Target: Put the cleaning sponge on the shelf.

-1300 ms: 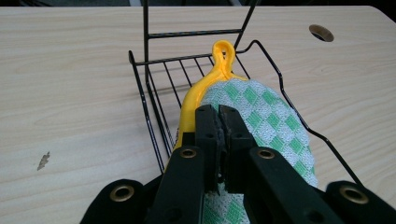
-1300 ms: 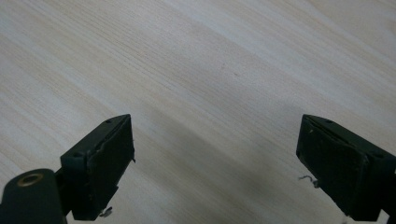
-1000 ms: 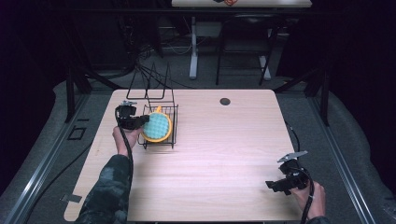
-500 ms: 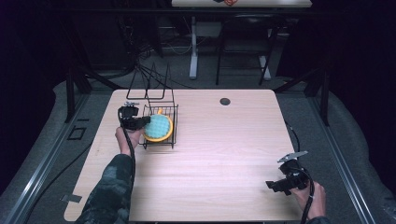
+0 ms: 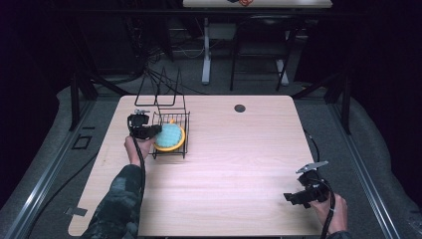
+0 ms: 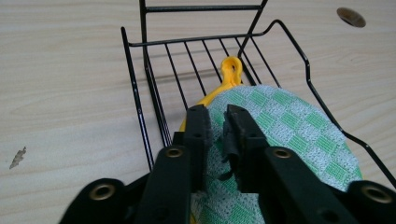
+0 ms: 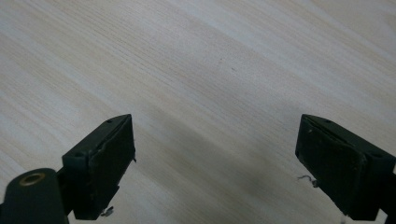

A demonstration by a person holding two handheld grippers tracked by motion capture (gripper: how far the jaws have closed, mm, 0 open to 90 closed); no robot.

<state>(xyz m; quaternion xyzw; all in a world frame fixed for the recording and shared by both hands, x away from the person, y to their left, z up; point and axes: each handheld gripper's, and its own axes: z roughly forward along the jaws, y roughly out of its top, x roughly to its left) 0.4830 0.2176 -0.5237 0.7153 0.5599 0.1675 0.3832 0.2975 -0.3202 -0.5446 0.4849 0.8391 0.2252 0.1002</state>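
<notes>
- The table [image 5: 239,164] has a pale wood-grain top with rounded corners and a small dark round cap [image 5: 240,108] near its far edge.
- Grey floor [image 5: 368,164] surrounds it.
- Behind stand white table legs [image 5: 206,55] and black frame struts [image 5: 323,84] in dim light.

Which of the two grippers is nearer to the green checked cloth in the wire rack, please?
The left gripper: its jaws are at the green checked cloth in the wire rack. The right gripper sits far off, near the table's front right corner.

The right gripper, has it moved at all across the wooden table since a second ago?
No. The right gripper sits at the same spot near the front right corner of the light wooden table, jaws wide open.
</notes>
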